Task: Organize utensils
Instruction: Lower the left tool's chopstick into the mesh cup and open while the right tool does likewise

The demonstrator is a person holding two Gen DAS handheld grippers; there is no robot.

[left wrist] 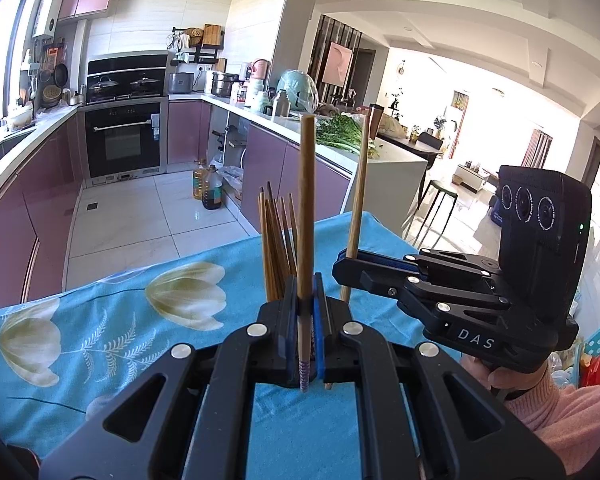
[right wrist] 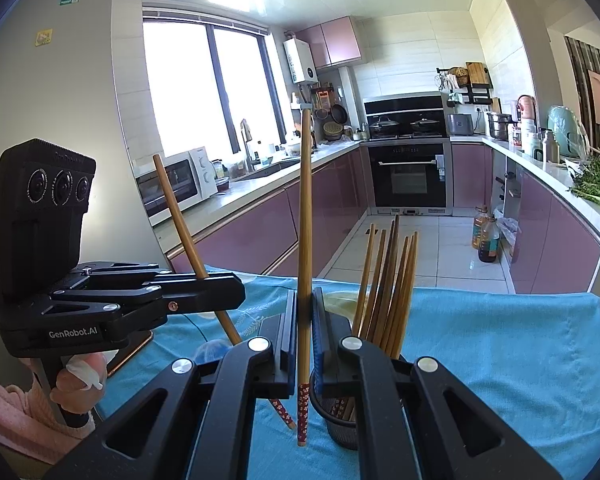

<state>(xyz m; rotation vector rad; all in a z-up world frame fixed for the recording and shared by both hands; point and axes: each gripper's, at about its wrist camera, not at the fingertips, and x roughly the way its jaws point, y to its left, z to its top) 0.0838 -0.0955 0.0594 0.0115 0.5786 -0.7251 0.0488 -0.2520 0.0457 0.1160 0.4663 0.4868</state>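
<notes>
My left gripper [left wrist: 305, 312] is shut on a wooden chopstick [left wrist: 306, 208] and holds it upright above the blue floral cloth [left wrist: 100, 332]. My right gripper [right wrist: 304, 320] is shut on a second chopstick [right wrist: 305, 220], also upright, patterned tip down. Each gripper shows in the other's view: the right gripper [left wrist: 350, 264] at right, the left gripper [right wrist: 236, 292] at left with its chopstick [right wrist: 180, 216] tilted. A dark mesh holder [right wrist: 336, 420] with several chopsticks [right wrist: 388, 280] stands just right of my right gripper. In the left wrist view those chopsticks [left wrist: 276, 240] rise just behind my fingers.
The cloth-covered table [right wrist: 500, 352] ends at a far edge with tiled floor beyond. Oil bottles [left wrist: 208, 188] stand on the floor by purple cabinets. Green vegetables [left wrist: 340, 132] lie on the counter. An oven [right wrist: 410, 176] is at the back.
</notes>
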